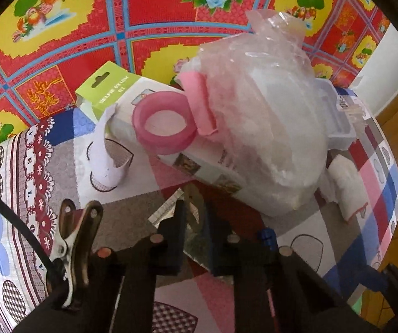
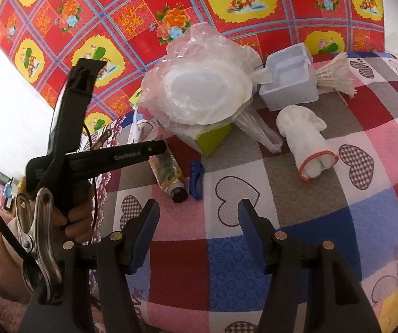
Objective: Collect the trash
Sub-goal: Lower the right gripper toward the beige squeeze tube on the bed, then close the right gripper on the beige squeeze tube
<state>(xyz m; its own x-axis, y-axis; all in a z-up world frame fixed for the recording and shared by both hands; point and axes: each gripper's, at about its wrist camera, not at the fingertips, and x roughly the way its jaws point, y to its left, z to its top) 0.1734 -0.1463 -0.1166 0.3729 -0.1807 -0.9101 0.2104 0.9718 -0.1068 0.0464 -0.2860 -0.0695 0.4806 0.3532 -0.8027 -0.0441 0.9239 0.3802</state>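
Observation:
A small printed tube [image 1: 196,238] with a black cap [image 2: 178,194] lies on the heart-patterned cloth [image 2: 254,249]. My left gripper [image 1: 196,211] is shut on the tube near its flat crimped end. In the right wrist view it reaches in from the left. A bit short of the tube, my right gripper [image 2: 199,205] stands open above the cloth with nothing between its fingers. A small blue clip [image 2: 196,179] lies beside the tube's cap. Behind sit a clear bag of white foam plates [image 2: 204,91], a pink tape ring [image 1: 163,125] and a curled paper strip [image 1: 107,152].
The bag rests on a green and white selfie-stick box [image 1: 110,88]. A white glove [image 2: 307,138], a white foam box [image 2: 290,80] and a feather shuttlecock [image 2: 335,75] lie to the right. A red and yellow flowered sheet [image 2: 143,14] lies beyond the cloth. A hand [image 2: 77,216] grips the left tool.

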